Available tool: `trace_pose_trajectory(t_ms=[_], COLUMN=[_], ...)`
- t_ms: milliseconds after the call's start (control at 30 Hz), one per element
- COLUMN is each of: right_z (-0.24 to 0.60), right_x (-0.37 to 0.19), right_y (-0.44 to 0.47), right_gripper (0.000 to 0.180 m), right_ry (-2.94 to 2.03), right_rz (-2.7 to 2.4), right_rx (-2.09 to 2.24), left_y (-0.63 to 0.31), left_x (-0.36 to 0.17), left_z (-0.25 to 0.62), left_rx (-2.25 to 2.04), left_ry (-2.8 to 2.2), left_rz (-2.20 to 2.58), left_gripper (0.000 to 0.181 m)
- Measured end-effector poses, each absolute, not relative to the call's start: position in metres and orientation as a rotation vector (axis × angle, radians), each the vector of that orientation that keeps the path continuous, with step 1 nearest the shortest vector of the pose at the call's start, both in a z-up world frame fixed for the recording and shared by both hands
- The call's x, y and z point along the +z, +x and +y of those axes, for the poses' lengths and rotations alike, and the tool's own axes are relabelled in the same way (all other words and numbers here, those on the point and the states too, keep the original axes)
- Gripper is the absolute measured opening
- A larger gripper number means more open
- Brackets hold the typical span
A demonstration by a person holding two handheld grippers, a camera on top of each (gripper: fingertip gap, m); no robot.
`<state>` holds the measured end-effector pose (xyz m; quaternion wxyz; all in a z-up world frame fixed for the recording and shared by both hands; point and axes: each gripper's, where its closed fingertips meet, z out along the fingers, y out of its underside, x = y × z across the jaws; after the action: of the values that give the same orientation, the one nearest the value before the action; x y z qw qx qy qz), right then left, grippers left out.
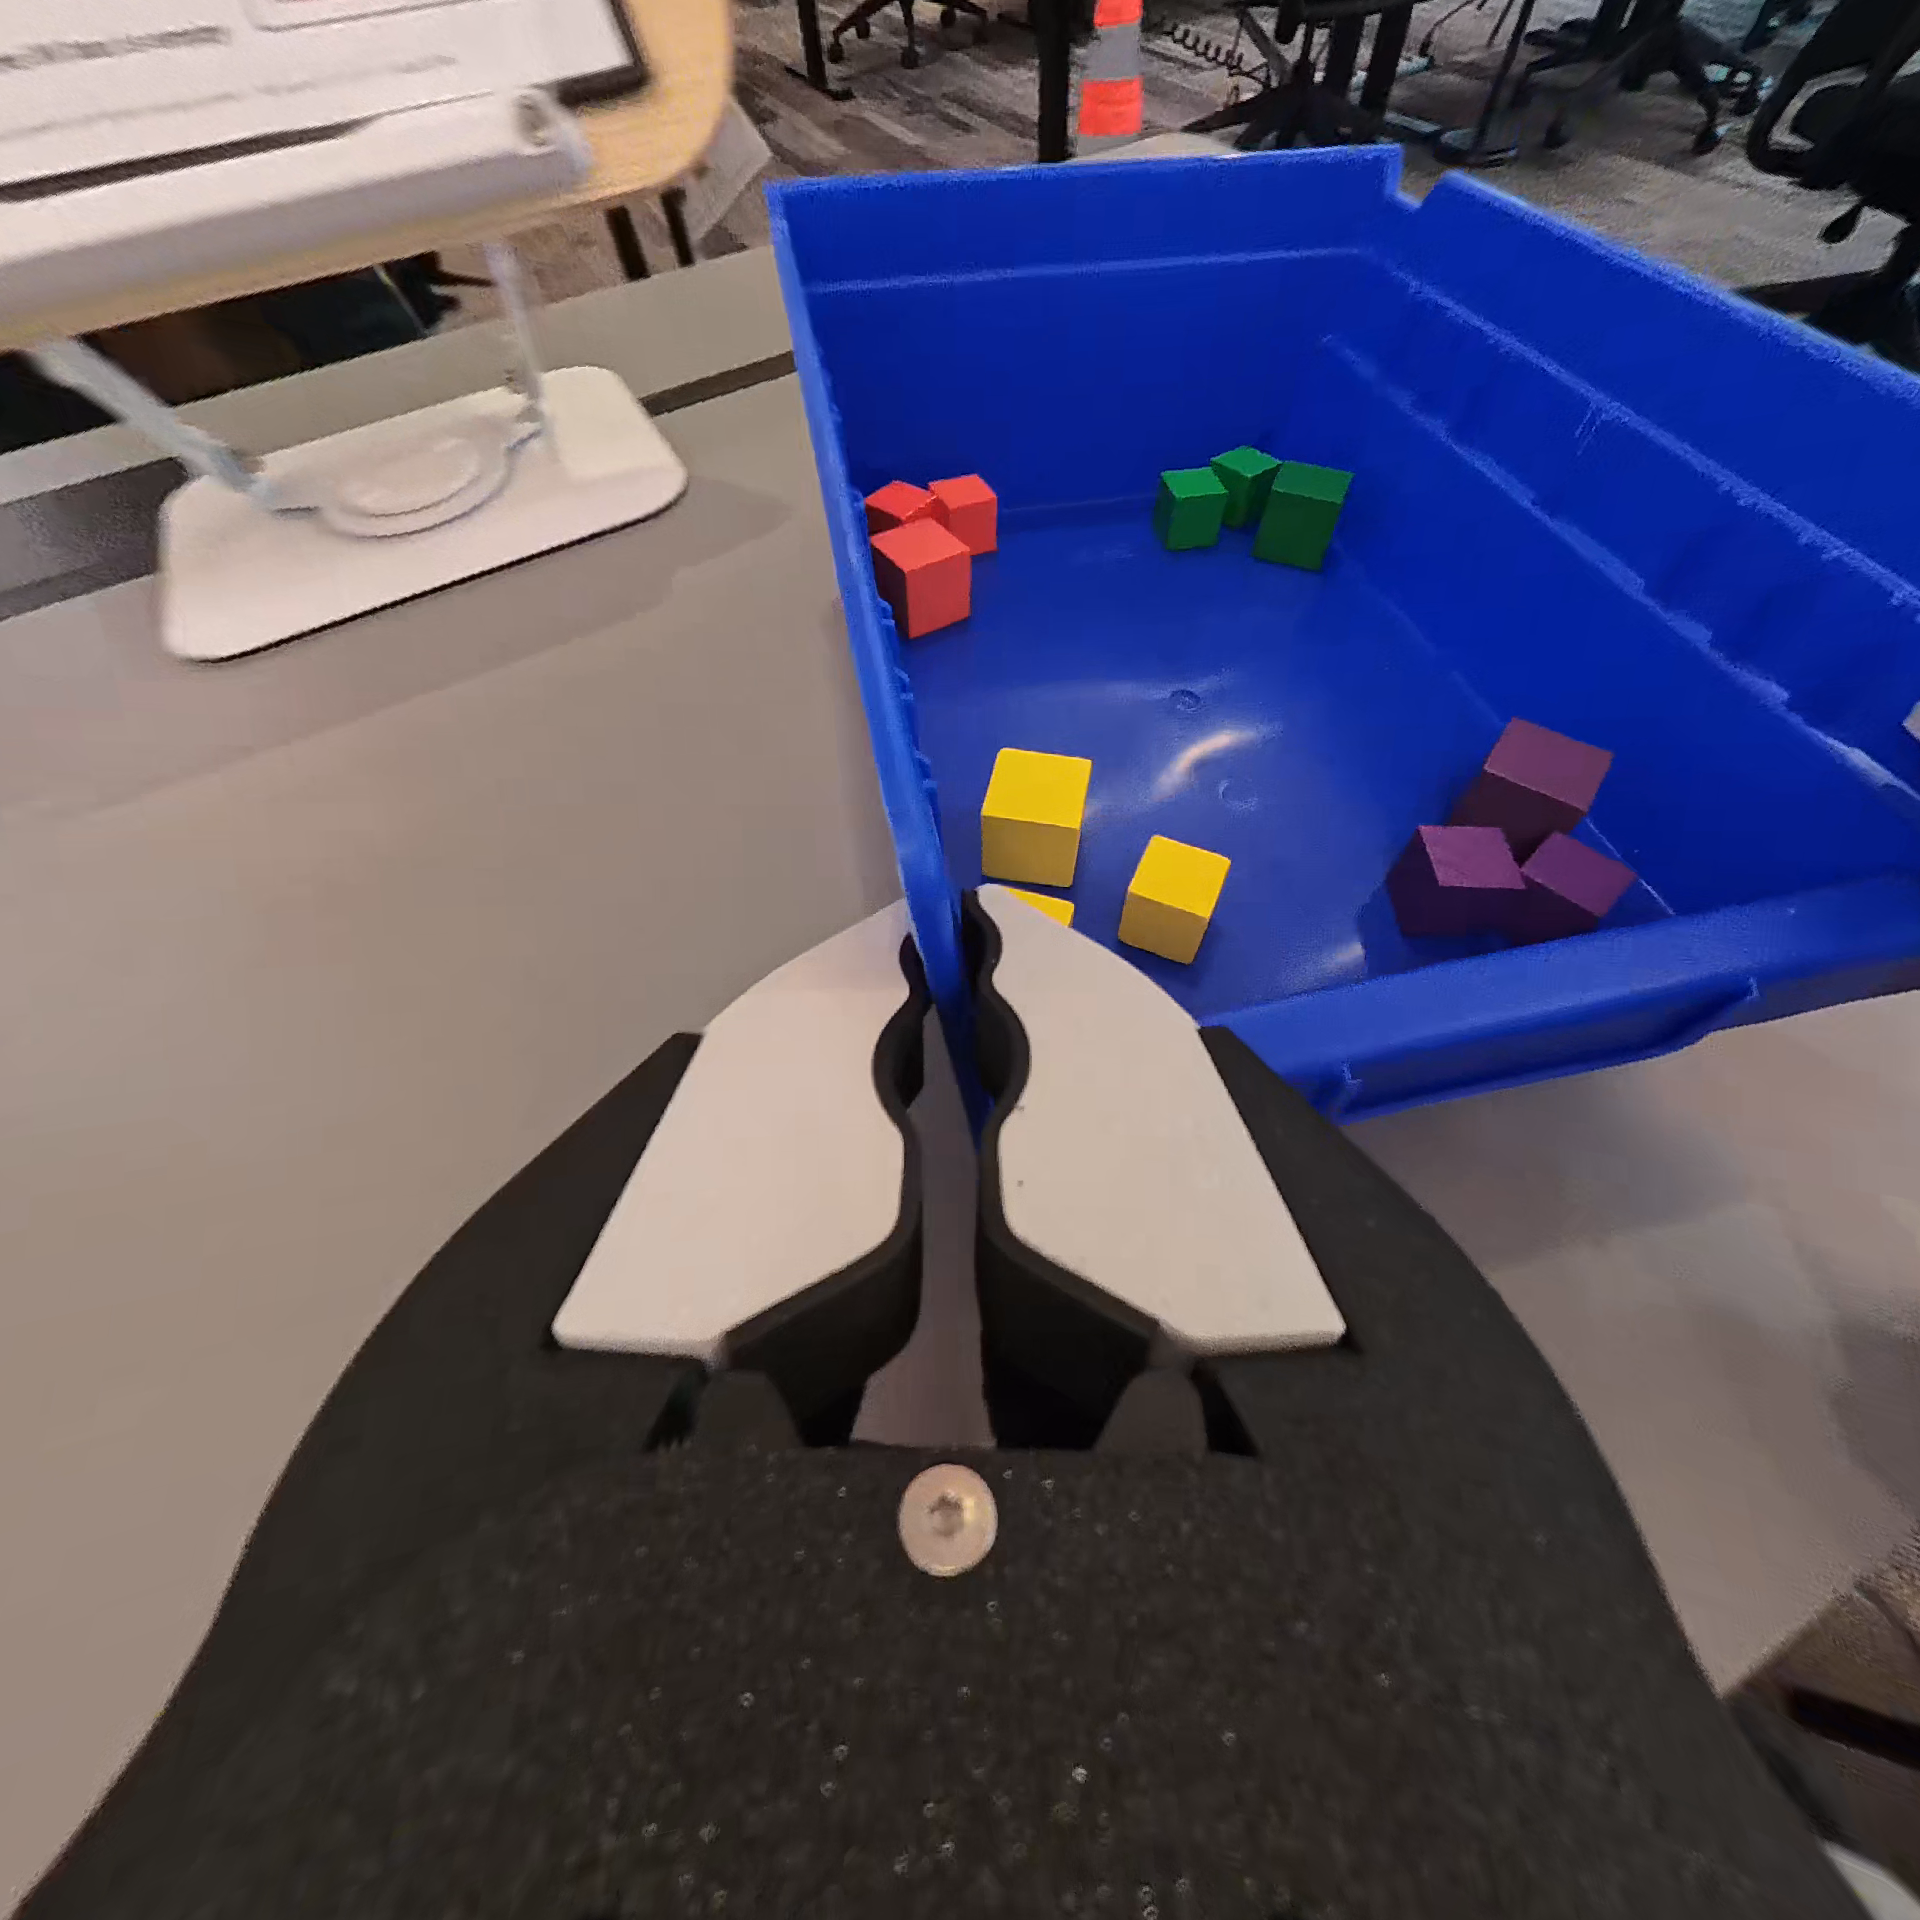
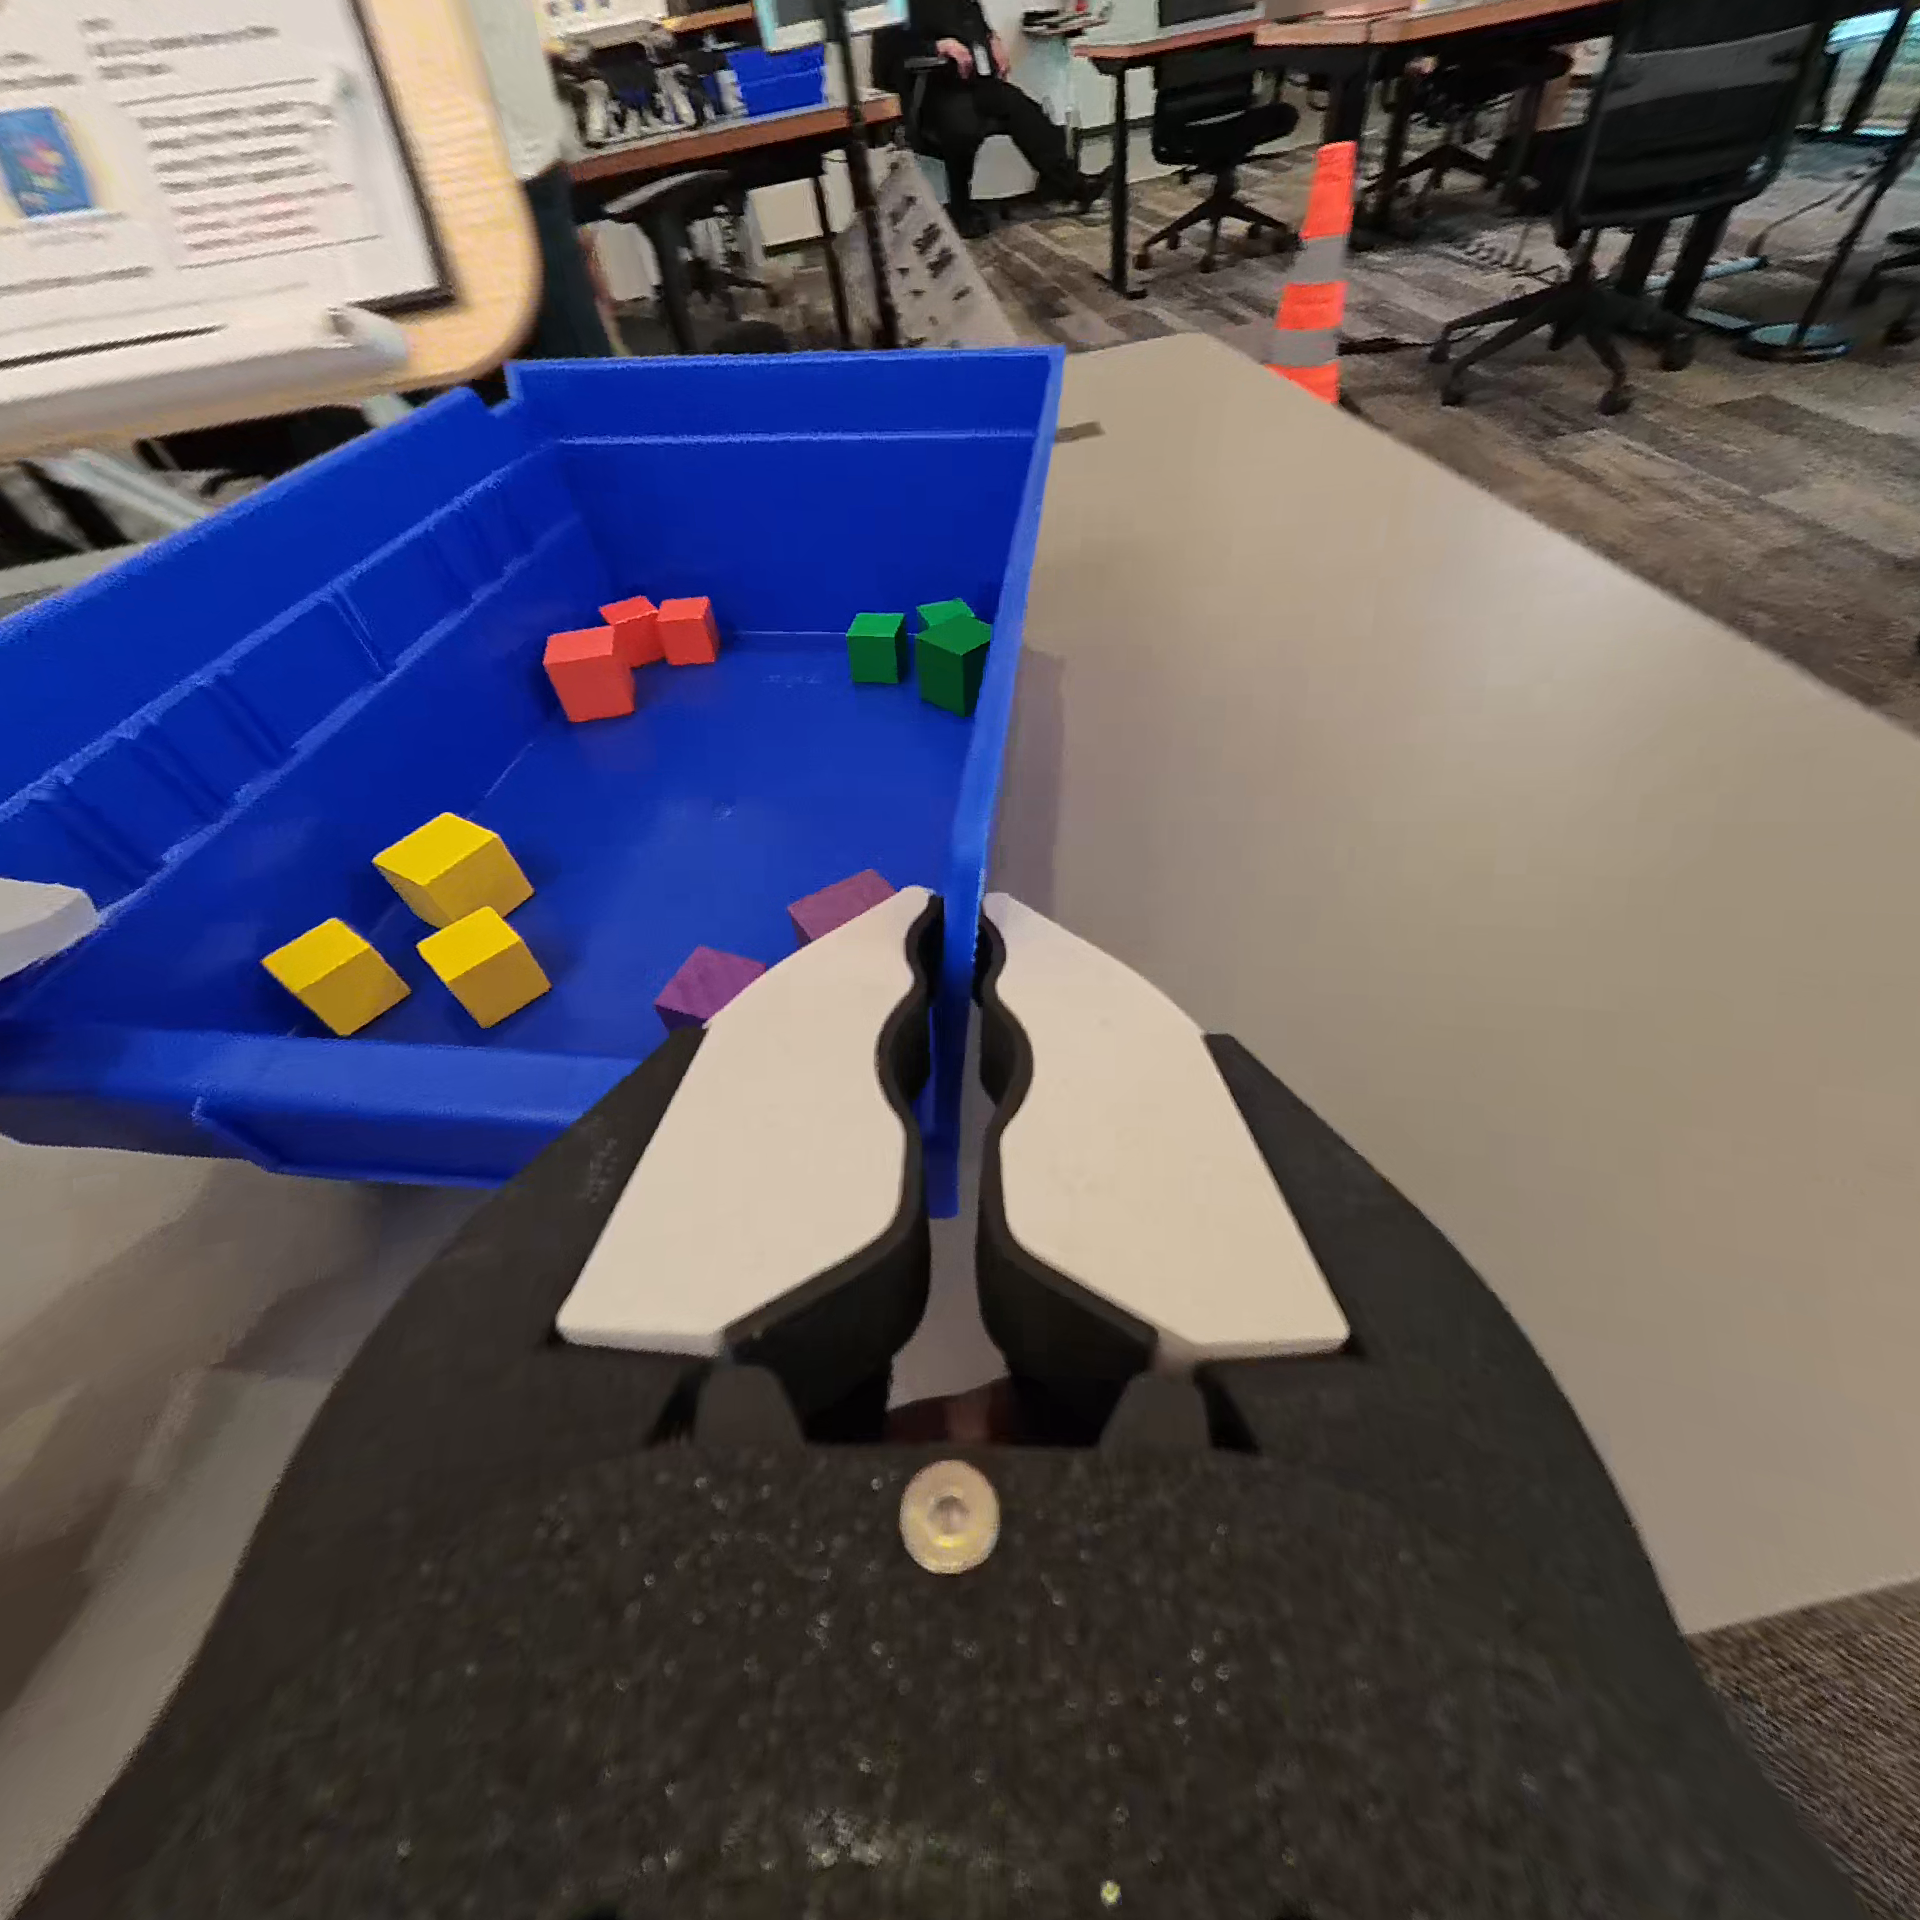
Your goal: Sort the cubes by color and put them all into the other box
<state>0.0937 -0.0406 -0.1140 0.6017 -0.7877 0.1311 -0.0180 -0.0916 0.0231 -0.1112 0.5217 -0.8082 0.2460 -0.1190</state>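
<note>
A blue box [image 1: 1091, 312] stands on the grey table and holds cubes grouped by colour: red [image 1: 925, 571] and green [image 1: 1257, 509] at the far end, yellow [image 1: 1034, 816] and purple [image 1: 1496, 842] at the near end. My left gripper [image 1: 951, 914] is shut on the box's left wall near its front corner. My right gripper [image 2: 961, 914] is shut on the right wall of the box [image 2: 779, 499] near the front. The right wrist view shows the red [image 2: 592, 670], green [image 2: 945, 665], yellow [image 2: 452, 868] and purple [image 2: 712, 982] cubes too. A fingertip of the left gripper [image 2: 36, 920] shows at that view's left edge.
A document stand with a white base [image 1: 416, 520] stands on the table left of the box. An orange cone [image 2: 1314, 270], office chairs and desks lie beyond the table's far edge. The table's right edge [image 2: 1766, 1621] runs close to my right gripper. My hands' fingertips stand some 20 centimetres from each other.
</note>
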Motion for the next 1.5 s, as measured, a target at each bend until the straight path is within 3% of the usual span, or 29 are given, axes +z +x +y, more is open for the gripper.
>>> trace_pose_trajectory(t_ms=[400, 667, 800, 933, 1033, 1200, 1400, 1433, 1467, 1500], right_z=[0.004, 0.037, 0.036, 0.013, -0.008, -0.024, -0.028, -0.029, -0.030, -0.031], right_x=[-0.099, -0.111, -0.124, -0.117, -0.100, -0.103, -0.111, -0.111, -0.111, -0.111], right_y=[-0.109, -0.168, -0.178, -0.171, -0.156, -0.176, -0.213, -0.219, -0.226, -0.234], right_gripper=[0.005, 0.004, 0.008, 0.040, 0.038, 0.035, 0.031, 0.030, 0.029, 0.029], right_ry=[-1.833, -1.873, -1.911, -1.893, -1.824, -1.817, -1.845, -1.849, -1.852, -1.856], right_rz=[-0.005, -0.101, -0.158, -0.292, -0.281, -0.397, -0.486, -0.495, -0.505, -0.520], right_rx=[0.193, 0.269, 0.330, 0.309, 0.340, 0.424, 0.494, 0.510, 0.528, 0.542], left_y=[-0.303, -0.357, -0.362, -0.410, -0.497, -0.634, -0.690, -0.689, -0.686, -0.684], left_x=[-0.110, -0.123, -0.129, -0.119, -0.115, -0.124, -0.125, -0.130, -0.133, -0.135], left_z=[0.005, 0.017, 0.007, -0.040, -0.042, 0.036, 0.122, 0.130, 0.134, 0.135], left_rx=[-0.086, -0.063, -0.144, -0.226, -0.135, 0.020, 0.047, 0.006, -0.042, -0.068], left_ry=[-1.979, -1.979, -2.001, -1.980, -1.970, -2.014, -2.028, -2.055, -2.071, -2.084], left_rz=[0.269, 0.149, 0.142, 0.055, -0.103, -0.185, -0.167, -0.156, -0.157, -0.156], left_gripper=[0.003, 0.006, 0.040, 0.042, 0.044, 0.061, 0.053, 0.045, 0.018, 0.007])
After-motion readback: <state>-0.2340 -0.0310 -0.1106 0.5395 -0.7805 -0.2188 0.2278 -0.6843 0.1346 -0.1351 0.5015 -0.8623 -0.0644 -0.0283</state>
